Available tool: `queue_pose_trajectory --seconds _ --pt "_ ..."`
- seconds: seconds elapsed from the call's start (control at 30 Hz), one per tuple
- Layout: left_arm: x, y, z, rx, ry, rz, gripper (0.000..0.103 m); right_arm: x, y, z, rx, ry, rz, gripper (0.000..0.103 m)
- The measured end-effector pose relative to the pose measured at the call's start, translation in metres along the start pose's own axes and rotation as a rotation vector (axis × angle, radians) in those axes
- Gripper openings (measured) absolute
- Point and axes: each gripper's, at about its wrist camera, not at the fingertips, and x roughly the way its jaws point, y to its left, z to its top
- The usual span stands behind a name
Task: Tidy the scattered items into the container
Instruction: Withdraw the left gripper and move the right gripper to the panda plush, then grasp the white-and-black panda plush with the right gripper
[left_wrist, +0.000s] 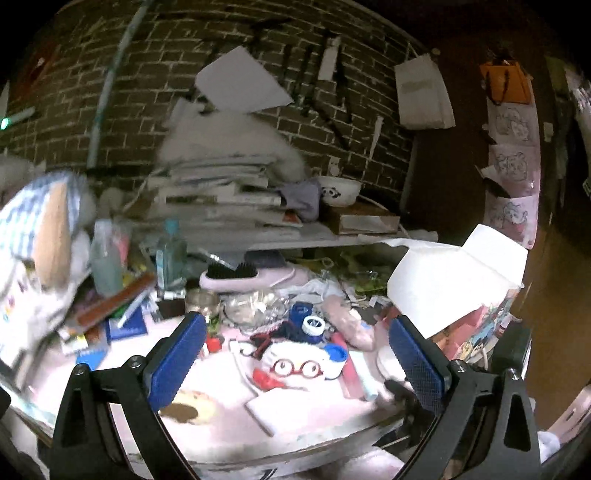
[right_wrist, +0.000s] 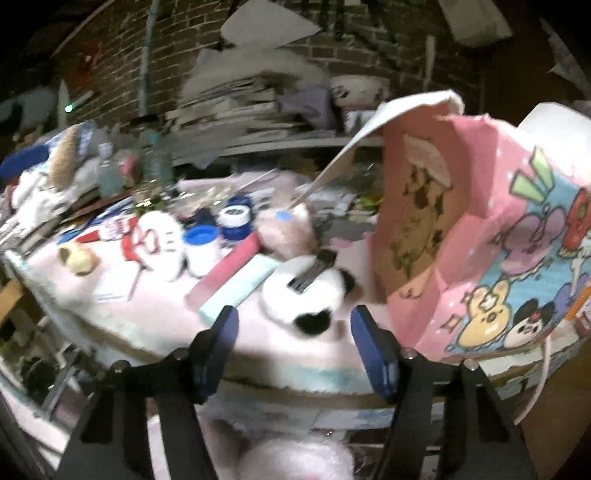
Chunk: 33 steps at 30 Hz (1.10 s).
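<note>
The container is a pink cartoon paper bag (right_wrist: 480, 236), open toward the table at the right; it shows in the left wrist view (left_wrist: 476, 321) under a white sheet. My left gripper (left_wrist: 295, 358) is open and empty above a white plush with red glasses (left_wrist: 295, 369) and a blue-lidded jar (left_wrist: 313, 326). My right gripper (right_wrist: 295, 350) is open and empty just short of a white panda plush (right_wrist: 303, 299) with a black clip (right_wrist: 312, 271) on it. A pink box (right_wrist: 225, 269) and a mint box (right_wrist: 240, 291) lie to its left.
The pink-covered table (right_wrist: 155, 317) is crowded: a small cookie-shaped toy (right_wrist: 77, 260), a pink fluffy item (right_wrist: 288, 232), a hairbrush (left_wrist: 251, 277), bottles (left_wrist: 170, 254), pens and notebooks (left_wrist: 125, 321). Stacked books (left_wrist: 221, 192) and a panda bowl (left_wrist: 338, 190) stand before the brick wall.
</note>
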Motion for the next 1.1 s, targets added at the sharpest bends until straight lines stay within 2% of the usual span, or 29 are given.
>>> queue_pose_trajectory --seconds 0.13,0.27,0.43,0.47,0.57,0.83,0.97,1.1 --pt "0.009 0.005 -0.011 -0.013 0.025 -0.013 0.099 0.006 0.002 0.008 0.017 -0.033 -0.071 0.059" --pt "0.01 0.007 -0.014 -0.018 0.025 -0.027 0.099 0.025 0.011 0.01 0.008 0.004 -0.116 0.059" --pt "0.013 0.006 -0.015 -0.021 0.035 -0.039 0.099 0.03 0.014 0.006 0.0 -0.022 -0.163 0.059" --pt "0.015 0.006 -0.017 -0.025 0.041 -0.037 0.099 0.03 0.013 0.005 0.001 -0.026 -0.163 0.058" --pt "0.019 0.01 -0.02 -0.037 0.056 -0.036 0.099 0.029 0.013 0.002 0.003 -0.038 -0.15 0.036" --pt "0.017 0.012 -0.019 -0.05 0.051 -0.046 0.099 0.026 0.012 0.001 0.013 -0.048 -0.117 0.031" --pt "0.018 0.013 -0.019 -0.052 0.059 -0.034 0.099 0.015 0.012 0.002 0.02 -0.089 -0.1 0.031" --pt "0.014 0.018 -0.019 -0.059 0.063 0.012 0.099 -0.003 0.024 0.009 -0.014 -0.151 -0.018 0.031"
